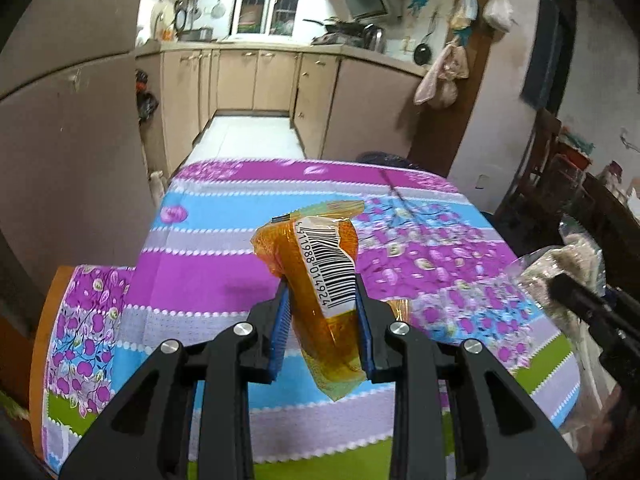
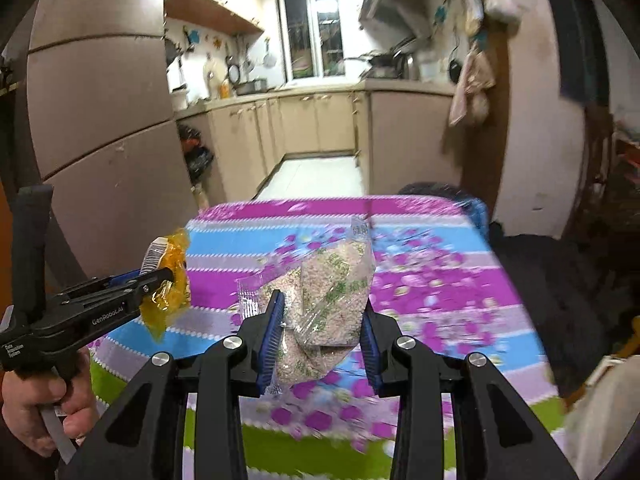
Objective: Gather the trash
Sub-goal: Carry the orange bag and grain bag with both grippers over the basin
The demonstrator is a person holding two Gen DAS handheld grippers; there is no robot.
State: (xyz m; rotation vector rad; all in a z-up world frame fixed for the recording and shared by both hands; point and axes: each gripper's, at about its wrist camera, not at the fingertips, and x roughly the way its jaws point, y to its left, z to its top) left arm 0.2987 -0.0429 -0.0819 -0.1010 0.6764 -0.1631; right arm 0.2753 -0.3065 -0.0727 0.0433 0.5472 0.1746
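Left hand-held gripper (image 1: pixel 322 304) clamped on an orange plastic wrapper (image 1: pixel 320 280), blue pads pressing both sides. Wrapper stands up between the fingers, top end poking out past the tips, bottom end hanging below the pads, clear of the counter (image 1: pixel 208 276) and its flowered, striped cloth. White barcode label on the wrapper facing the camera; digits partly readable as "1988 014924".

Right hand-held gripper (image 2: pixel 322 320) closed around a clear plastic bag (image 2: pixel 332 280) filled with pale grain-like contents. Left pad flat against the bag, right pad at its edge. Bag held above the cloth, upper part rising beyond the fingertips. Green printed characters on the bag, too blurred to read.

From the right wrist view, left hand-held gripper off to the left with the orange wrapper pinched at its tip, a hand (image 2: pixel 36 408) on its grip. "GenRobot.AI" in white on its black arm; a small label nearer the handle, "Data … System", middle word unclear.
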